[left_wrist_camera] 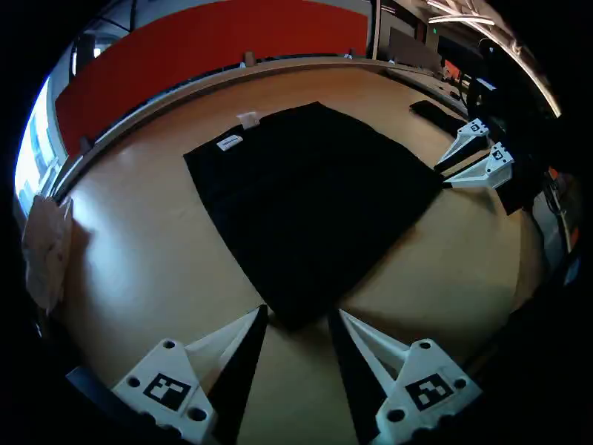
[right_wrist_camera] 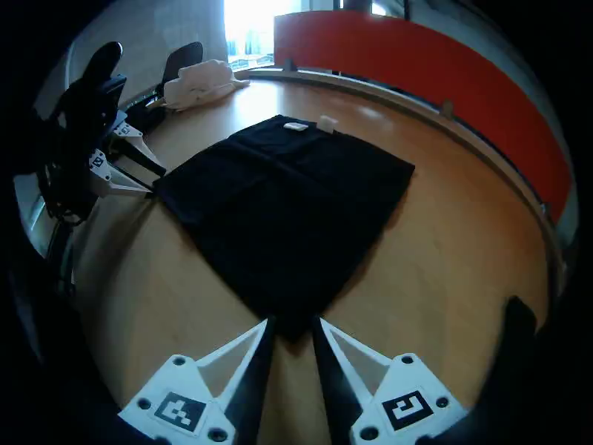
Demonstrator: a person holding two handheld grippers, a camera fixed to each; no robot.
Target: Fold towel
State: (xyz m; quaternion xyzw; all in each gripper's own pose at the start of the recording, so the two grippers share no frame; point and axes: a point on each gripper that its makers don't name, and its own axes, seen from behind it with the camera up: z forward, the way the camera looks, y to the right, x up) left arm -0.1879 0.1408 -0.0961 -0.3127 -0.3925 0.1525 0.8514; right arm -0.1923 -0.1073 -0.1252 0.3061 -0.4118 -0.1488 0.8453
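Two grippers sit at neighbouring corners of a black towel [left_wrist_camera: 311, 200] that lies flat and spread open on a light wooden table [left_wrist_camera: 148, 259]. In the left gripper view the left gripper [left_wrist_camera: 296, 311] fills the bottom of the frame. Its white fingers are spread wide, and the nearest towel corner reaches into the gap between their tips with bare wood showing behind it. At the right of that frame the right gripper [left_wrist_camera: 442, 176] points its tips at the towel's right-hand corner, with a dark-clad arm behind it. In the right gripper view the right gripper shows along the bottom edge, its fingers apart but with a narrower gap. A towel corner lies between the tips and a strip of table is visible between the black pads [right_wrist_camera: 256, 378]. At the left of this frame the left gripper touches the towel's left corner. A small white label [left_wrist_camera: 230, 142] sits near the towel's far edge, and a small pale object [left_wrist_camera: 248, 117] rests just beside that edge. A pale bundle of cloth [right_wrist_camera: 200, 78] lies near the table's far rim in the upper left of the right gripper view, beside dark chairs [right_wrist_camera: 181, 55]. An orange-red panel [right_wrist_camera: 445, 67] runs behind the table.
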